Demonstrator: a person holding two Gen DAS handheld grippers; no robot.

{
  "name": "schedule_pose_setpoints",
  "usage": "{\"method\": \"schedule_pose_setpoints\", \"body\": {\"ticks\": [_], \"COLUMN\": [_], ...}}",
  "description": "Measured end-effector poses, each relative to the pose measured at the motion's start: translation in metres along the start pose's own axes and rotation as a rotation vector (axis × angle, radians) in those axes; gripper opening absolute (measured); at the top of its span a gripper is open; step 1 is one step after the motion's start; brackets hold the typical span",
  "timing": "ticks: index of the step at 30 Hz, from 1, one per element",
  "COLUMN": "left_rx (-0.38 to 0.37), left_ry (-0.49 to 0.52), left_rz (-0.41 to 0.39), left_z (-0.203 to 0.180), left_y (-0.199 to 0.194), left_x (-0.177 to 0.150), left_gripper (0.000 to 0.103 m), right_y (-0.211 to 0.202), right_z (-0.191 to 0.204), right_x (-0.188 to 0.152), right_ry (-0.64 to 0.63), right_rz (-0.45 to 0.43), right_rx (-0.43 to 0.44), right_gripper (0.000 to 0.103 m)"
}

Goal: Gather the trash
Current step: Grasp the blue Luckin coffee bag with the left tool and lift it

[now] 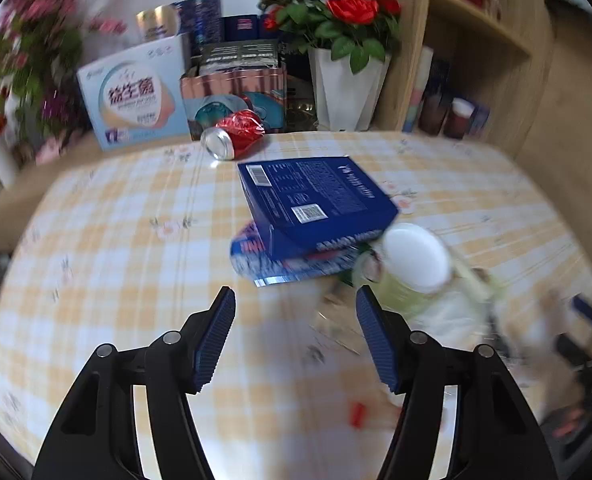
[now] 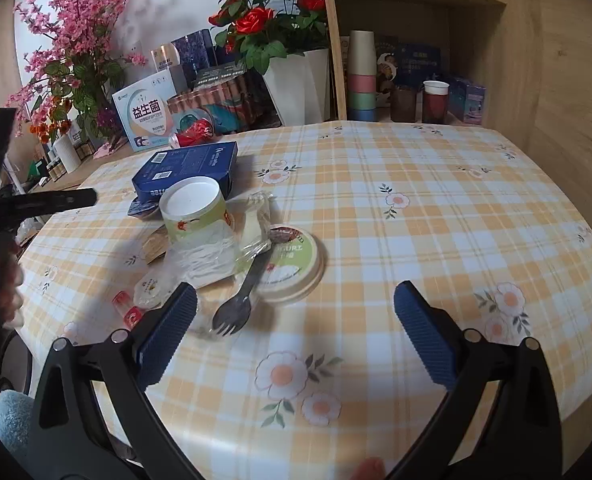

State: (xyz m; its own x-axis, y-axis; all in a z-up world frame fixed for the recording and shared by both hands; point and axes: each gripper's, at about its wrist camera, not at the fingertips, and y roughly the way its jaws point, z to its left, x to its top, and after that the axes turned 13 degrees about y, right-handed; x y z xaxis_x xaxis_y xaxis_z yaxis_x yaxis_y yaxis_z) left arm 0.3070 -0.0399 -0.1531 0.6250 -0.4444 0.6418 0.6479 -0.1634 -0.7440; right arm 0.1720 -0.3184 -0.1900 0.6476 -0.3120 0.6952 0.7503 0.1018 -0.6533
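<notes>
Open room: the checked tablecloth [image 2: 416, 208] lies bare on its right half, up to the shelf.
Trash: blue box [image 2: 185, 168], yogurt cup [image 2: 193, 210], lid [image 2: 296, 264], fork [image 2: 237, 300] clustered left; crushed can [image 1: 235, 134] at far edge.
Left gripper [image 1: 296, 336]: angled down over bare cloth near the cup, jaws part-spread, pinching nothing.
Right gripper [image 2: 296, 336]: angled down, jaws spread wide, empty.

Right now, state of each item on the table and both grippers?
Red soda can: crushed, on its side.
Dark blue cardboard box: closed, tilted on a blue packet.
Green paper yogurt cup: upside down.
Round yogurt lid: off, flat.
Black plastic spork: lying partly on lid.
Left gripper: open, empty.
Right gripper: open, empty.
</notes>
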Motion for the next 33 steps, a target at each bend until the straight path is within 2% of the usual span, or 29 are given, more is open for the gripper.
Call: {"method": "schedule_pose_setpoints", "body": {"ticks": [3, 6, 10, 13, 16, 20, 25, 27, 28, 30, 33], "left_rx": [0.080, 0.109, 0.172, 0.201, 0.203, 0.220, 0.221, 0.189, 0.185, 0.210, 0.175], "left_ry": [0.137, 0.255, 0.464, 0.530, 0.608, 0.768, 0.883, 0.921, 0.925, 0.938, 0.865], "left_rz": [0.010, 0.025, 0.048, 0.065, 0.074, 0.090, 0.125, 0.145, 0.153, 0.113, 0.052], "left_z": [-0.003, -0.010, -0.027, -0.029, -0.035, -0.050, -0.058, -0.059, -0.059, -0.060, -0.049], "left_y": [0.030, 0.050, 0.068, 0.075, 0.082, 0.094, 0.111, 0.116, 0.117, 0.111, 0.096], "left_x": [0.015, 0.023, 0.020, 0.020, 0.021, 0.024, 0.040, 0.046, 0.048, 0.051, 0.062], "left_gripper": [0.061, 0.061, 0.061, 0.061, 0.061, 0.061, 0.061, 0.045, 0.029, 0.025, 0.022], "right_y": [0.014, 0.022, 0.030, 0.036, 0.040, 0.043, 0.044, 0.044, 0.044, 0.044, 0.045], "right_z": [-0.003, -0.007, -0.014, -0.017, -0.019, -0.020, -0.021, -0.020, -0.020, -0.019, -0.016], "right_x": [0.007, 0.011, 0.017, 0.019, 0.019, 0.021, 0.023, 0.026, 0.027, 0.031, 0.035], "right_ry": [-0.008, 0.004, 0.036, 0.042, 0.042, 0.036, 0.033, 0.032, 0.031, 0.028, 0.022], "right_rz": [0.013, 0.018, 0.020, 0.024, 0.031, 0.037, 0.038, 0.035, 0.034, 0.031, 0.032], "right_rx": [-0.001, 0.003, 0.012, 0.012, 0.013, 0.021, 0.024, 0.026, 0.027, 0.033, 0.042], "right_gripper": [0.097, 0.097, 0.097, 0.097, 0.097, 0.097, 0.097, 0.097, 0.097, 0.097, 0.097]}}
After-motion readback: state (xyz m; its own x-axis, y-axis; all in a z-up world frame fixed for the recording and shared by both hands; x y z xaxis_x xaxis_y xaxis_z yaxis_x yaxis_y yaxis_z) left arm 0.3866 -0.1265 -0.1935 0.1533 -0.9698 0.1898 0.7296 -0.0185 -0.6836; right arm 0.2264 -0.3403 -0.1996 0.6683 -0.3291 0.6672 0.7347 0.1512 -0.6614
